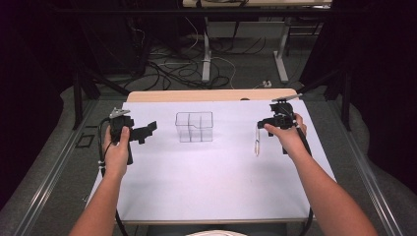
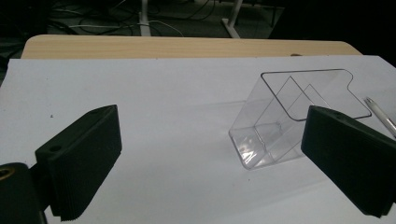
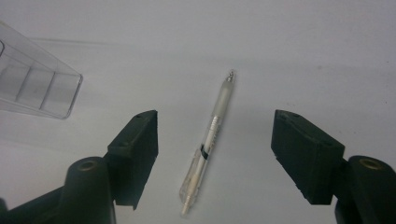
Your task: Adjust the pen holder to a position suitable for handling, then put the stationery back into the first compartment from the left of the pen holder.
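Right gripper view: spread jaws of right gripper [image 3: 215,158] flank pen [image 3: 209,142]; clear organizer [image 3: 32,77] well aside, left gripper [image 2: 210,158] spread

No text, label, brand, number or sign can be read on anything here. The pen [image 3: 208,142] carries a dark band around its barrel and some faint marks near it, too small and blurred to make out as letters. The clear plastic box [image 2: 280,119] and the white sheet [image 1: 206,172] covering the tabletop are plain, with no print on them.
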